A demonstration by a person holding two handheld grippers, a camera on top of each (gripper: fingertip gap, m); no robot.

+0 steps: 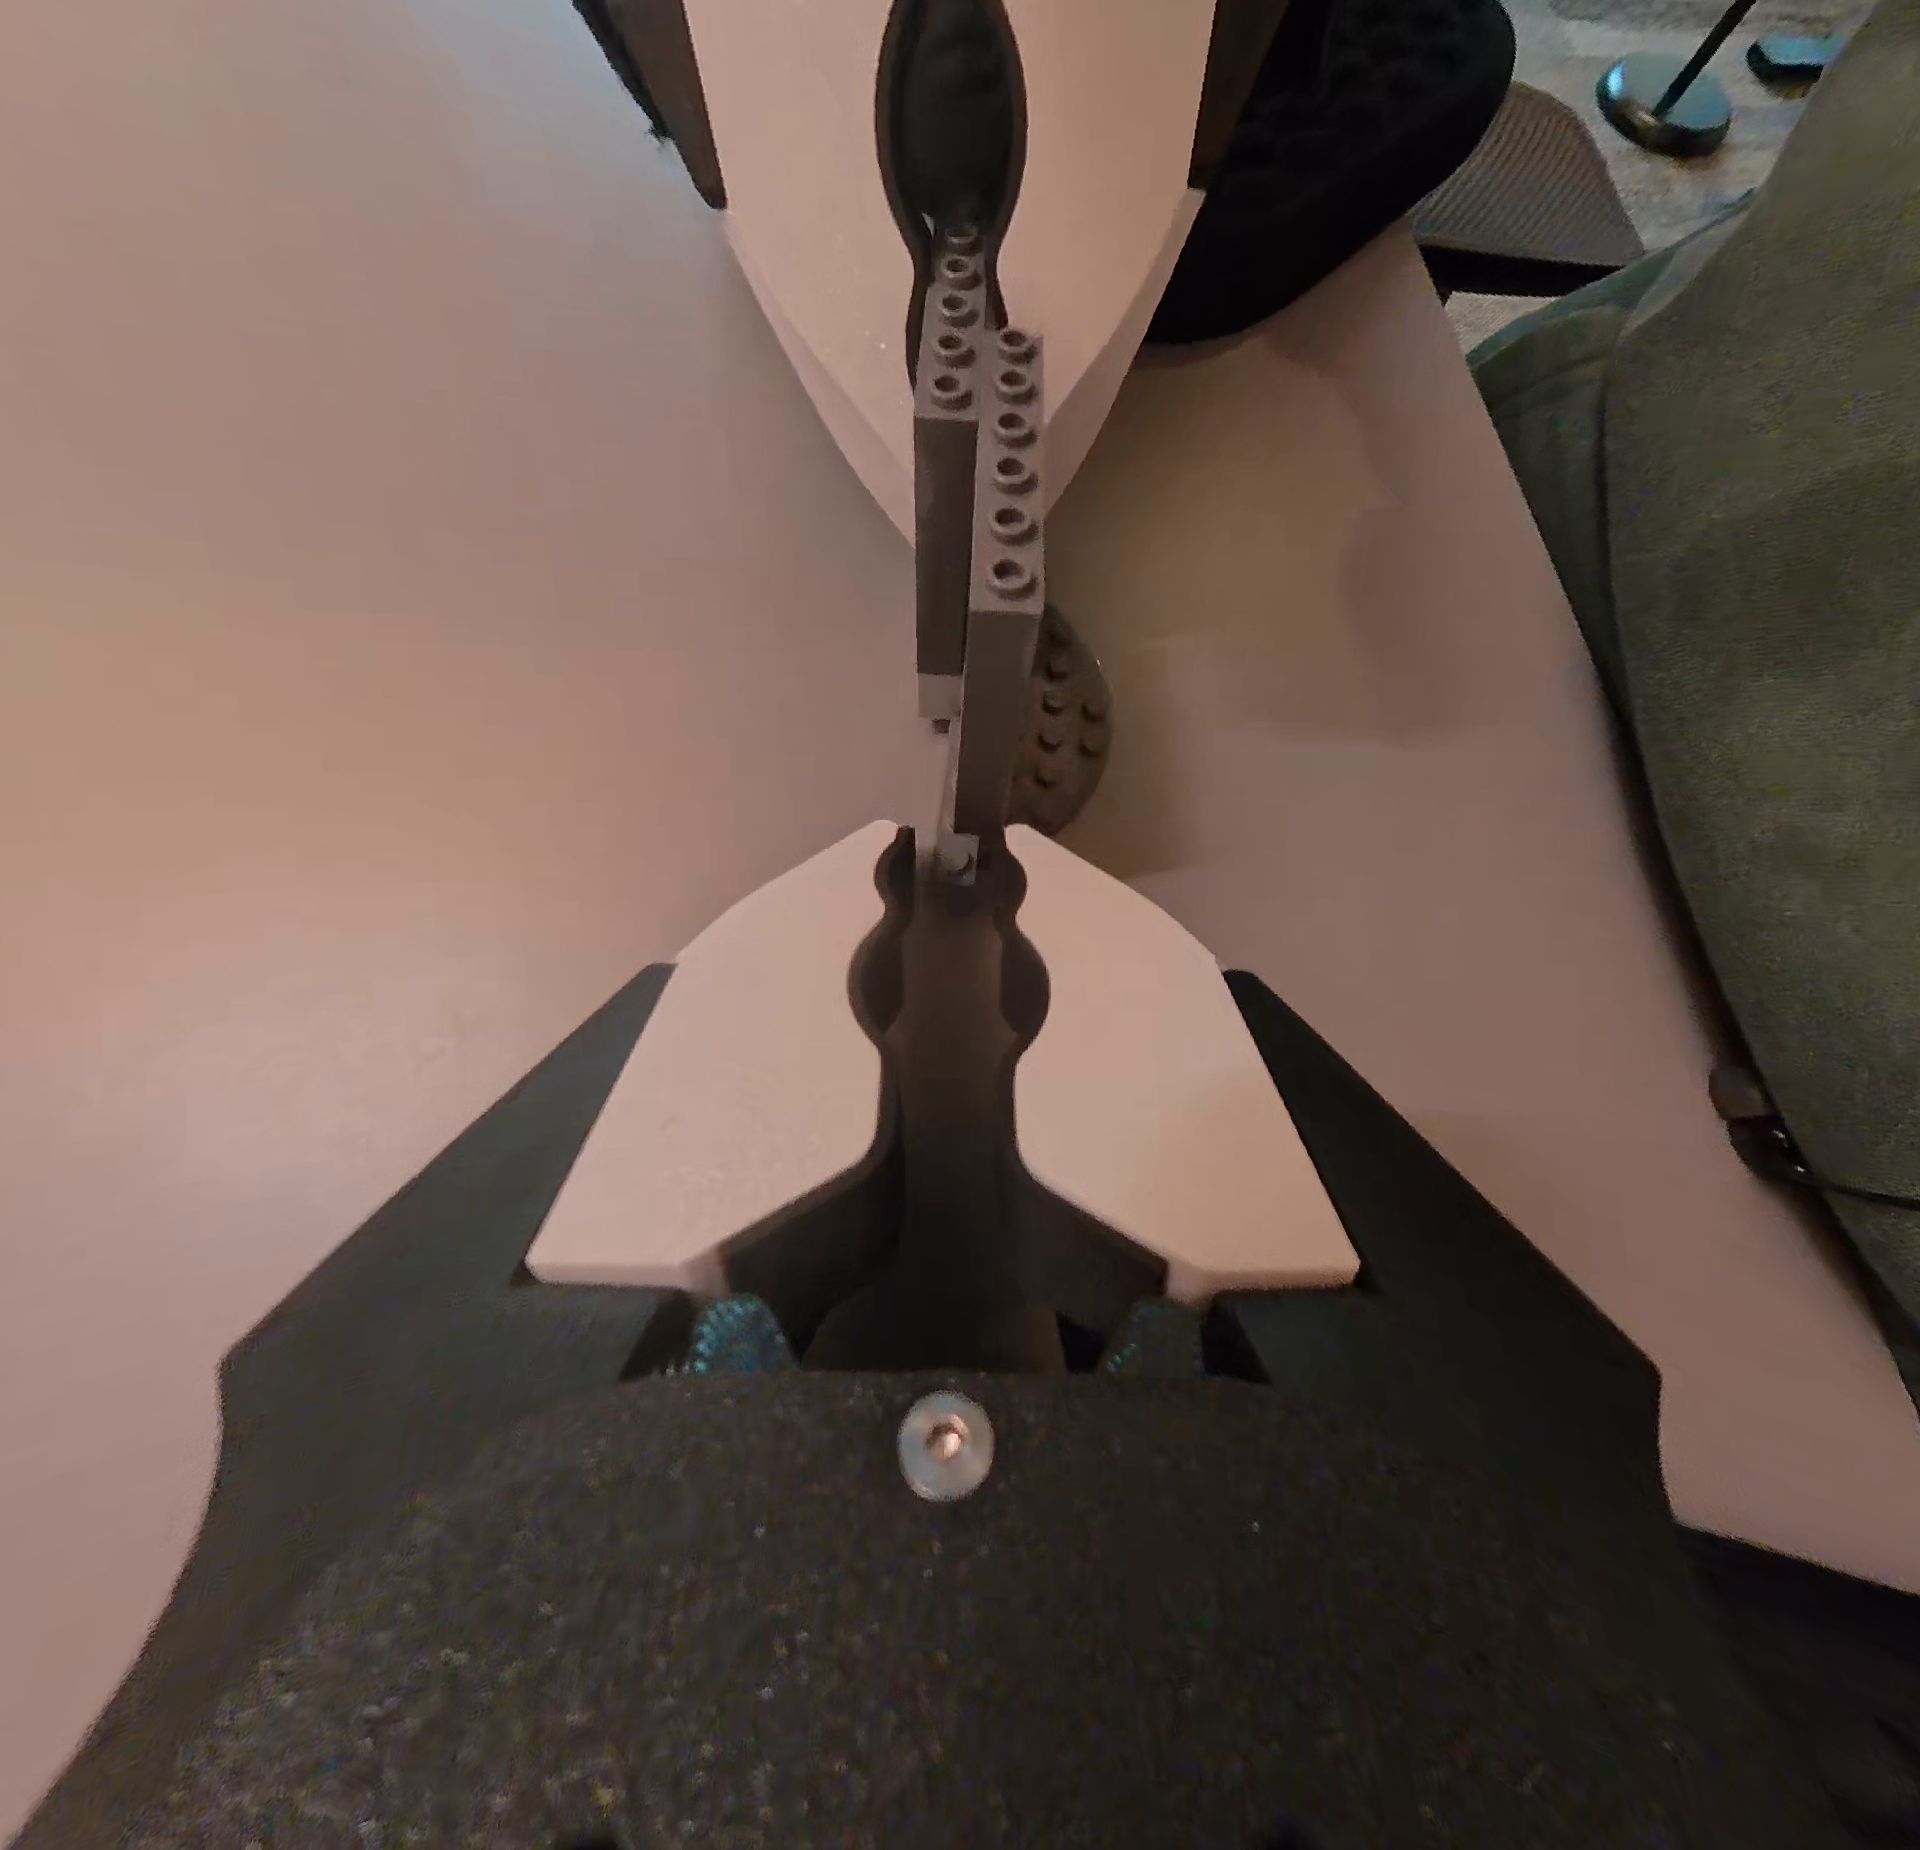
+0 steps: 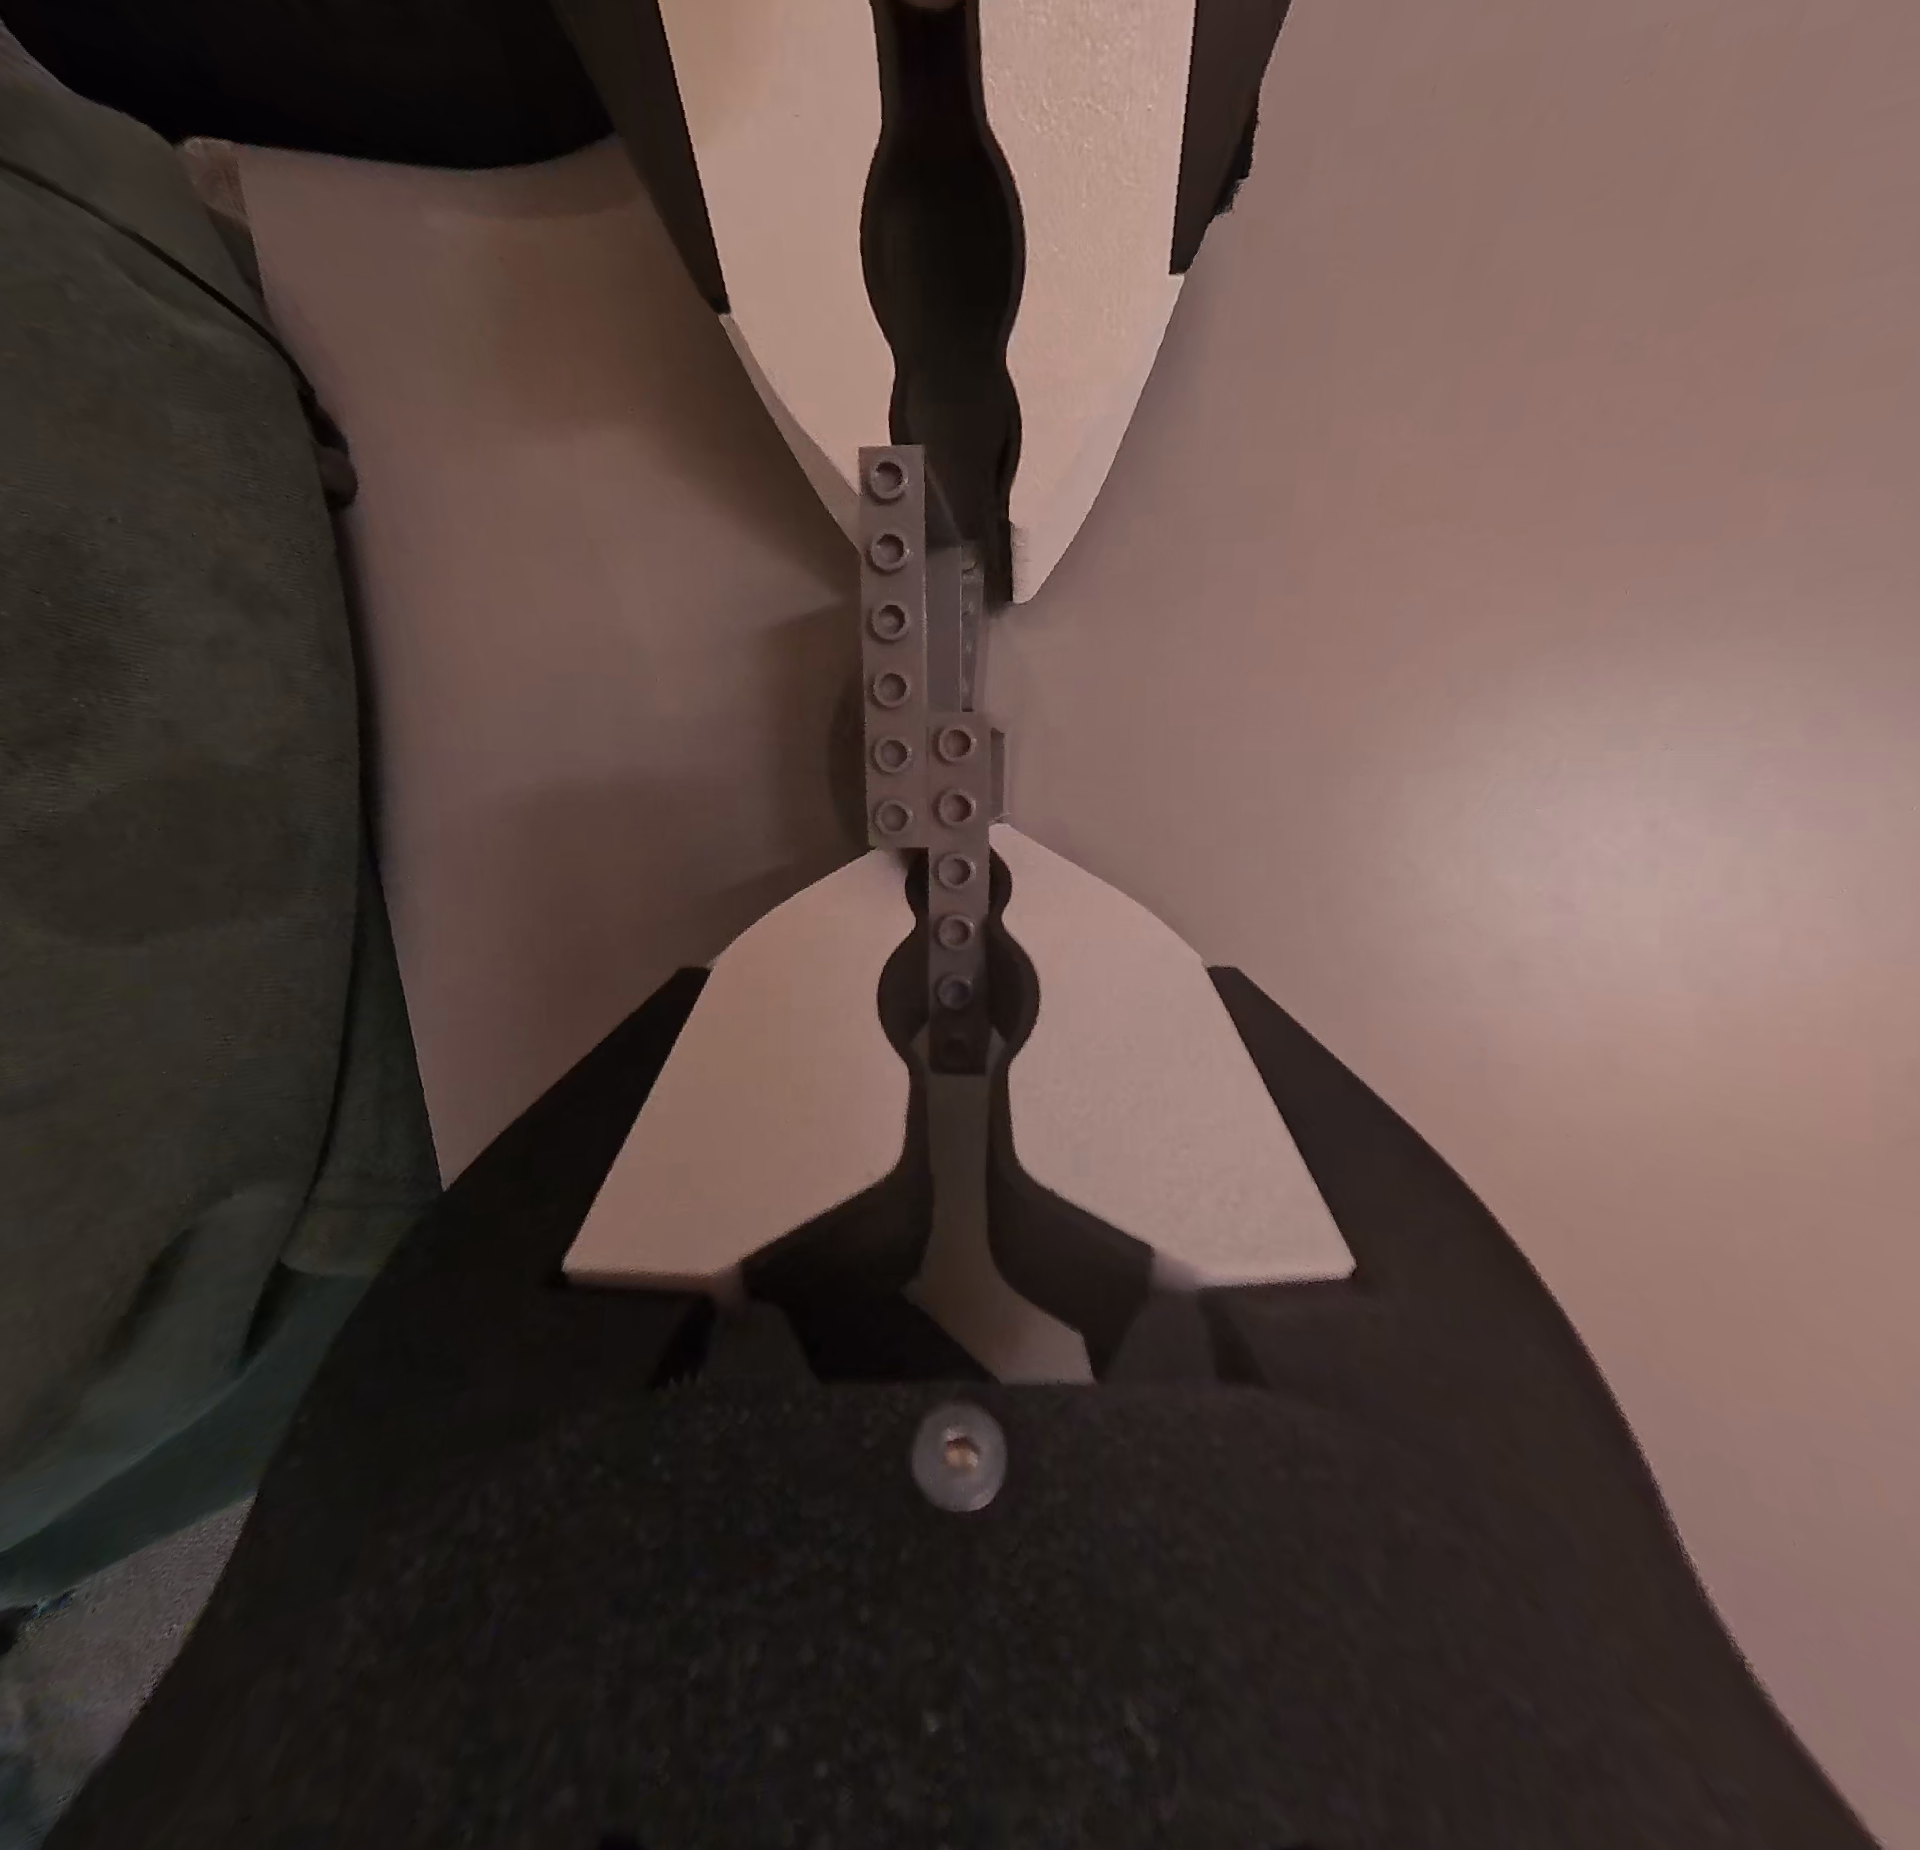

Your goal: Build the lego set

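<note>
My left gripper (image 1: 951, 844) is shut on the near end of a long grey studded strip (image 1: 1013, 470) that points away from me. My right gripper (image 1: 977, 501) faces it from the far side, shut on a second grey strip (image 1: 951, 325). In the right wrist view, my right gripper (image 2: 951, 860) grips its strip (image 2: 956, 865), and the left gripper (image 2: 940, 553) holds the other strip (image 2: 891, 647). The two strips lie side by side, overlapping by about two studs, above the table. A small grey piece (image 2: 1000, 761) sticks out at the overlap.
A dark grey rounded studded plate (image 1: 1070, 730) lies on the pale table (image 1: 312, 553) under the strips. A person's green clothing (image 1: 1714, 657) borders the table edge, also in the right wrist view (image 2: 156, 657). A black sleeve (image 1: 1351, 138) is behind the right gripper. About 5 cm separates my left fingertips from my right.
</note>
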